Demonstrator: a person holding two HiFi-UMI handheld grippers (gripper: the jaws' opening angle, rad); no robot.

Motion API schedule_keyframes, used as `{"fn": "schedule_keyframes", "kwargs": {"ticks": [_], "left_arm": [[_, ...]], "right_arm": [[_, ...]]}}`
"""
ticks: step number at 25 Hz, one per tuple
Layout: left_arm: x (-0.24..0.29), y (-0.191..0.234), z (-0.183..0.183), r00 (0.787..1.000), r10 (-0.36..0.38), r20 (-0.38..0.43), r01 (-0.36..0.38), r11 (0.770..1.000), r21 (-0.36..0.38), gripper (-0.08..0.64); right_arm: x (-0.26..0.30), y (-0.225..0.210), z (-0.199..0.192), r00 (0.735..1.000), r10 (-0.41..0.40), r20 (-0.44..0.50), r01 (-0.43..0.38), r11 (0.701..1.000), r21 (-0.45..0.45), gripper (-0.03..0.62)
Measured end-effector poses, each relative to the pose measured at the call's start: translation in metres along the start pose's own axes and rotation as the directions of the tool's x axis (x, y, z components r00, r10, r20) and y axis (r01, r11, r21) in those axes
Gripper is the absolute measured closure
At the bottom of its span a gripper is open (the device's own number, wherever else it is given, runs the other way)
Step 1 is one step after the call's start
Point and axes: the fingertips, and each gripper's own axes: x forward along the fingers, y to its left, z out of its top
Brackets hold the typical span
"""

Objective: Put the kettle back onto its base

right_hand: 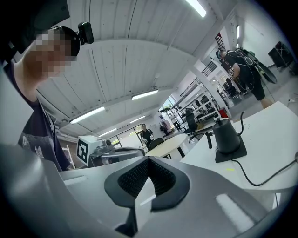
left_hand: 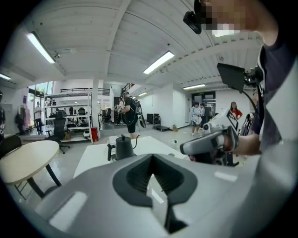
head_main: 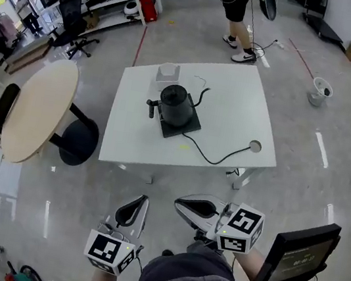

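Note:
A black gooseneck kettle (head_main: pixel 176 103) stands upright on its flat black base (head_main: pixel 189 129) in the middle of the white square table (head_main: pixel 234 106). It also shows in the left gripper view (left_hand: pixel 123 147) and the right gripper view (right_hand: pixel 226 135). Both grippers hang close to my body, well short of the table's near edge. My left gripper (head_main: pixel 144 198) is shut with nothing between its pads (left_hand: pixel 139 174). To its right, my right gripper (head_main: pixel 178 202) is also shut and empty, its pads (right_hand: pixel 160 176) meeting.
A black cable (head_main: pixel 216 158) runs from the base to a hole near the table's right front corner. A small white box (head_main: pixel 168 72) sits behind the kettle. A round beige table (head_main: pixel 38 107) stands left. A person (head_main: pixel 240 14) stands beyond; a monitor (head_main: pixel 296 253) is at my right.

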Motion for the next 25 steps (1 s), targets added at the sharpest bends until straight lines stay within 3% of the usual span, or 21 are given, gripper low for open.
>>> {"fn": "schedule_keyframes", "kwargs": {"ticks": [6, 11, 20, 25], "left_arm": [[-0.036, 0.025, -0.034, 0.999, 0.039, -0.022, -0.04, 0.998, -0.047, 0.56], [-0.076, 0.028, -0.049, 1.0, 0.002, -0.002, -0.003, 0.996, -0.094, 0.558], [-0.162, 0.026, -0.078, 0.998, -0.055, 0.042, 0.06, 0.992, -0.111, 0.558], [-0.185, 0.022, -0.099, 0.992, -0.115, 0.046, 0.119, 0.987, -0.104, 0.558]], "right_arm": [[0.027, 0.032, -0.011, 1.0, -0.013, -0.023, 0.012, 0.999, -0.048, 0.591], [0.046, 0.07, -0.025, 0.998, -0.042, -0.047, 0.039, 0.996, -0.075, 0.591], [0.068, 0.16, -0.07, 0.993, -0.086, -0.086, 0.076, 0.991, -0.112, 0.591], [0.075, 0.185, -0.098, 0.984, -0.153, -0.095, 0.141, 0.982, -0.123, 0.591]]}}
